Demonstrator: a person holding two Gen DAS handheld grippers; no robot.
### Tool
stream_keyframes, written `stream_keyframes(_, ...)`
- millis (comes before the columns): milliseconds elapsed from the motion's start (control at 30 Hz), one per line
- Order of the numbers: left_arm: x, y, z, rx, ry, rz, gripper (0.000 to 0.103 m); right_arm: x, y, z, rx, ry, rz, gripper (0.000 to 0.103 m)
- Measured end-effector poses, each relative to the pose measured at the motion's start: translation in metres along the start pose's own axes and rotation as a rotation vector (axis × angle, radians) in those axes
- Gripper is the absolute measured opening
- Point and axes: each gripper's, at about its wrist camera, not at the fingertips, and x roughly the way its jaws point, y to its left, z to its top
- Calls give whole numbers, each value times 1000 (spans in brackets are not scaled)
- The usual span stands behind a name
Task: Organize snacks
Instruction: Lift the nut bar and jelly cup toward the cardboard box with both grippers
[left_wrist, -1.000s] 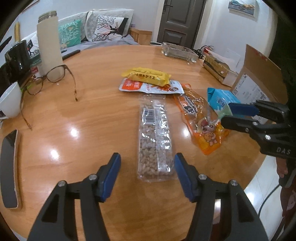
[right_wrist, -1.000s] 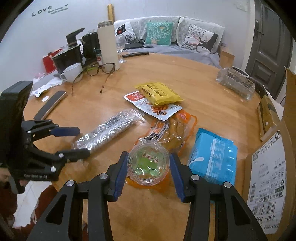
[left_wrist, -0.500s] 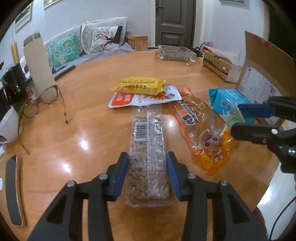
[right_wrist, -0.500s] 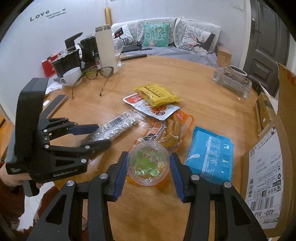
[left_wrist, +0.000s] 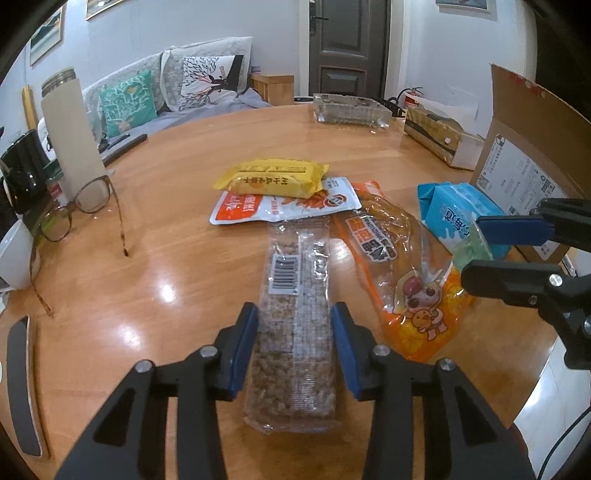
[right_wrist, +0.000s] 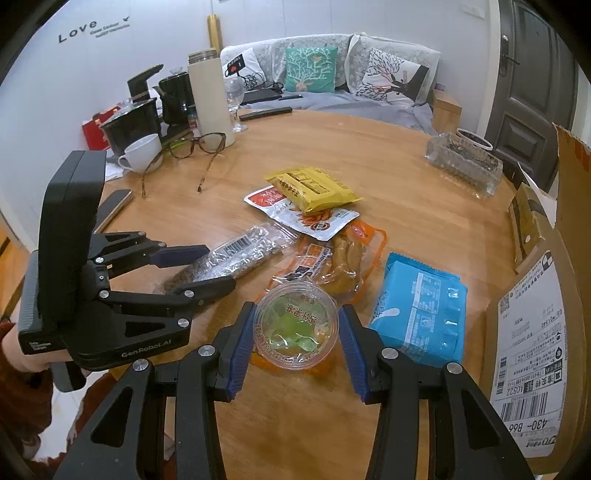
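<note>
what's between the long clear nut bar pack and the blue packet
The orange sausage pouch lies between the clear nut bar pack and the blue packet, with the jelly cup in the right gripper over its near end; the right wrist view shows it.

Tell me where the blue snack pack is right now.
The blue snack pack lies flat on the wooden table, to the right in the right wrist view, between the orange sausage bag and the cardboard box.

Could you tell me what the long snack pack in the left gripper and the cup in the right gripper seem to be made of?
The snack pack looks like thin clear glossy plastic film: its grainy bars show through, and it crinkles and glints. The cup looks like stiffer clear plastic with a printed film lid; green contents show through it.
</note>
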Motion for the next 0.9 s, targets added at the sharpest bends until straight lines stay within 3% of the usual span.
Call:
stream_keyframes(200, -7, 6, -2, -23, 3, -16, 38, -7, 5, 3, -10, -12, -2, 41)
stream_keyframes(500, -43, 14, 6, -23, -66, 0, 38, -28, 15, 10, -26, -48, 7, 41)
stream_keyframes(900, -119, -15, 67, 70, -234, -38, 38, -101, 15, 37, -49, -175, -11, 41)
